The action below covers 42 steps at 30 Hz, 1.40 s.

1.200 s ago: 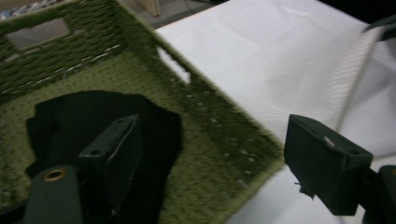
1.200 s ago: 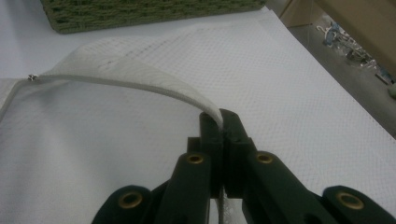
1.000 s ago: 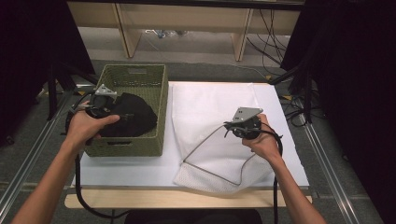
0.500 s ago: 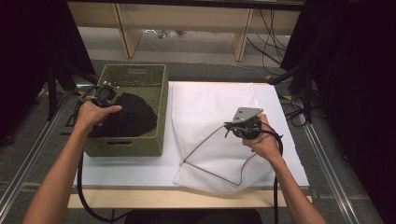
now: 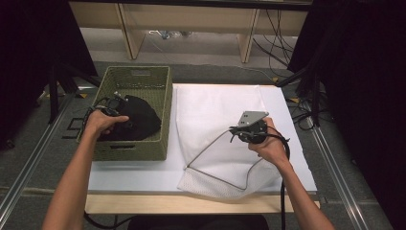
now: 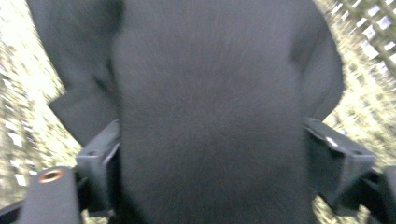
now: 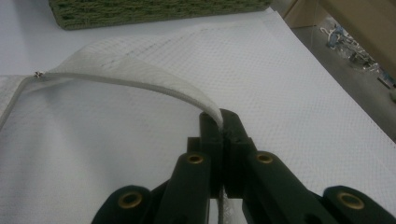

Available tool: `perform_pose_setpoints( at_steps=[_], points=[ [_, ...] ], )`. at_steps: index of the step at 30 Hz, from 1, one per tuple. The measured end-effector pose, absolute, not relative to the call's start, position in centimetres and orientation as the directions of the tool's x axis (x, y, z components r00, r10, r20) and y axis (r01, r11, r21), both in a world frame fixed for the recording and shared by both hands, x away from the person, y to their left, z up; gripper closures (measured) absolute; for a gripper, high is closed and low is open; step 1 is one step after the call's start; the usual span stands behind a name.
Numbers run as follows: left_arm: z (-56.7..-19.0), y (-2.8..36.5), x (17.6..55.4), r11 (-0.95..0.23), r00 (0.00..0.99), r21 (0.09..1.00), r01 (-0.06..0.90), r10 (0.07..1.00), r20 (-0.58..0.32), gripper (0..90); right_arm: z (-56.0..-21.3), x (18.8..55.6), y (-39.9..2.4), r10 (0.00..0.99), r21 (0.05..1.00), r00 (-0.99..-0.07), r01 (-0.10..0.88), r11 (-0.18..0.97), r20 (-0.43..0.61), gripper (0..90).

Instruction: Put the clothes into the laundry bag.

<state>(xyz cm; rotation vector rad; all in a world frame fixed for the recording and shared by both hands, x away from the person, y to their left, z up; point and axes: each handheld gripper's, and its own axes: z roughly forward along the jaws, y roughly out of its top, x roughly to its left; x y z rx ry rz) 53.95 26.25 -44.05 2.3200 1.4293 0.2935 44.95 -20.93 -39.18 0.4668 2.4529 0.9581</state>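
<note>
A black garment point(image 5: 141, 120) lies in a green woven basket point(image 5: 158, 96) at the table's left. My left gripper point(image 5: 123, 120) is down in the basket, right over it. In the left gripper view the jaws point(image 6: 210, 158) stand wide apart, open, with a bulge of black cloth point(image 6: 205, 93) between them. A white mesh bag point(image 5: 215, 110) is spread over the middle of the table. My right gripper point(image 5: 233, 130) is shut on the bag's stiff rim and holds it lifted. In the right gripper view the rim point(image 7: 126, 77) arcs up into the closed jaws point(image 7: 222, 122).
The basket's near wall point(image 7: 140, 11) stands just left of the bag. A white sheet point(image 5: 139, 175) covers the table. Wooden table legs and cables lie on the floor beyond the far edge. Dark curtains hang on both sides.
My left hand has sunk lower into the basket and edged right, onto the black garment. The right gripper and the bag rim have stayed where they were.
</note>
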Motion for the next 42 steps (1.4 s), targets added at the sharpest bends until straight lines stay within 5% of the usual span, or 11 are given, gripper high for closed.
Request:
perform_pose_setpoints(
  at_steps=[3,8,15,20,27,42],
  points=[
    [-44.4,26.0,54.2,-0.405,0.460,0.430,0.807,0.888,-0.026,16.4,-39.2,45.0,-20.9,0.463,0.700,-0.836,0.141,0.700,-0.295,89.8],
    [-44.3,26.3,54.3,-0.410,0.463,0.419,0.810,0.886,-0.028,31.4,-39.2,45.0,-21.0,0.471,0.701,-0.834,0.151,0.697,-0.288,89.8],
    [-44.5,26.0,54.3,-0.380,0.433,0.429,0.819,0.901,-0.028,36.3,-39.2,45.0,-20.9,0.459,0.695,-0.837,0.140,0.705,-0.297,89.8],
    [-44.1,26.3,54.2,-0.387,0.438,0.442,0.810,0.899,-0.015,53.0,-39.2,45.0,-20.9,0.459,0.696,-0.837,0.140,0.704,-0.296,89.8],
    [-43.6,26.4,54.2,-0.340,0.401,0.468,0.816,0.916,-0.033,63.3,-39.1,44.8,-21.0,0.468,0.698,-0.835,0.150,0.700,-0.289,89.8],
    [-40.6,26.8,53.4,-0.301,0.390,0.557,0.774,0.920,-0.044,67.9,-39.2,45.0,-20.7,0.450,0.697,-0.842,0.130,0.705,-0.298,89.8]
  ],
)
